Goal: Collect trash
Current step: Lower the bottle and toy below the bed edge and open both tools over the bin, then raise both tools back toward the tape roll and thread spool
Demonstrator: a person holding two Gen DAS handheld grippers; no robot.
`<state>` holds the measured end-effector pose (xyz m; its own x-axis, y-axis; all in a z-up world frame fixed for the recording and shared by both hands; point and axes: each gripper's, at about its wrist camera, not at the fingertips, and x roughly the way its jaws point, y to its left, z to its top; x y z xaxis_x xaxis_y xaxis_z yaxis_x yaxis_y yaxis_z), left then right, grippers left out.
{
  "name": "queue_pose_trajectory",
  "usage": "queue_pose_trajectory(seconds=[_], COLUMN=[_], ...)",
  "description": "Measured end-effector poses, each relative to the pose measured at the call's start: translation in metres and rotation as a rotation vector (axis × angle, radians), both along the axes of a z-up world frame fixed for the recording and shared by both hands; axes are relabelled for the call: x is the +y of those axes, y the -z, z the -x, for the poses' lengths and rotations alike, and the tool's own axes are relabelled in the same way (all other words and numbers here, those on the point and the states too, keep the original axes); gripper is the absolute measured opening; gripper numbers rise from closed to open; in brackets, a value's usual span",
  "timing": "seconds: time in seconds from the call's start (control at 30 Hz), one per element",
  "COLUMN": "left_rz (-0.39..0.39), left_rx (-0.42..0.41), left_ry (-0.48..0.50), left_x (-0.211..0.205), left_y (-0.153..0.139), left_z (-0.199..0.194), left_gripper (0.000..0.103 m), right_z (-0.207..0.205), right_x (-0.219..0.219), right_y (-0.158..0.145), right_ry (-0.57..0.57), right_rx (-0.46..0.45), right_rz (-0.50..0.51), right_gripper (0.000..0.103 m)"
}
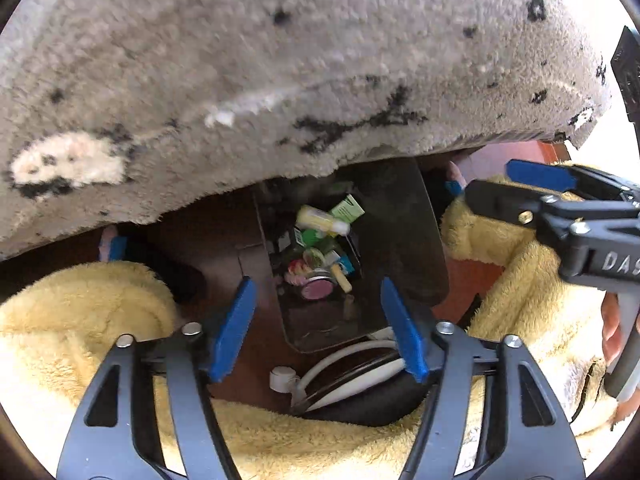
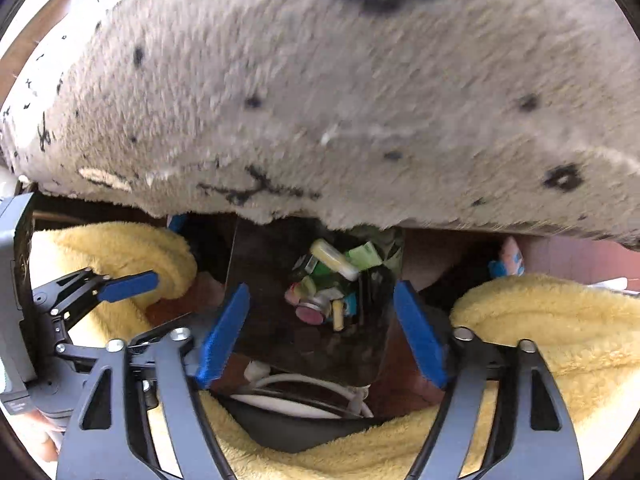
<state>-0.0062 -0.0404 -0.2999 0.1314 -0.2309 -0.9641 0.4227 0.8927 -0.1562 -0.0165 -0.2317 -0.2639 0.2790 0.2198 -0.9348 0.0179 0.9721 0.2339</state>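
Two tools are in our hands, and both stand released with nothing between their blue pads: the left tool [image 1: 318,330] and the right tool [image 2: 320,334] each frame the same dark bin [image 1: 400,232] between their spread fingers. In the left wrist view the right tool [image 1: 520,188] also shows from the side at the right edge, its blue pads close together there, though we cannot tell the gap from that angle.

The trash [image 1: 324,248] is a heap of small, bright things lying inside the bin: a pale yellow tube [image 1: 320,218] on top, a green carton [image 1: 349,209] touching it, a round pink lid [image 1: 318,288] lower down and a short cream stick [image 1: 341,278] just beside that lid. The bin stands on the reddish-brown floor [image 1: 468,280], its walls dark and glossy.

Near the tools, a coiled white cable [image 1: 352,364] lies on the floor just in front of the bin, over something black. Fluffy yellow fabric [image 1: 80,320] rises on both sides of the bin. A grey shaggy rug [image 1: 280,60] with black marks hangs over the bin's far side and hides its far rim.
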Motion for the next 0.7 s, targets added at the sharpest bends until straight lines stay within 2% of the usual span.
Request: queue_pose_trajectory(seconds=[0.03, 0.1, 0.27, 0.5, 0.7], left_rz=[-0.003, 0.0, 0.028, 0.076, 0.083], left_rx=[-0.013, -0.048, -0.16, -0.326, -0.421], left_ry=[-0.002, -0.007, -0.028, -0.075, -0.139], left_x=[0.003, 0.006, 0.015, 0.036, 0.051], left_y=[-0.004, -0.017, -0.059, -0.122, -0.16], left_z=[0.0, -0.001, -0.005, -0.021, -0.05], left_gripper=[0.071, 0.077, 0.09, 0.093, 0.093], right_z=[0.001, 0.003, 0.005, -0.006, -0.025], right_x=[-0.002, -0.004, -0.014, -0.033, -0.035], right_y=[-0.007, -0.021, -0.06, -0.11, -0.147], right_ry=[0.005, 0.012, 0.02, 0.027, 0.011], right_rx=[-0.022, -0.062, -0.19, -0.329, -0.421], right_rz=[0.014, 0.036, 0.091, 0.118, 0.143], right_gripper=[0.081, 0.089, 0.091, 0.096, 0.097])
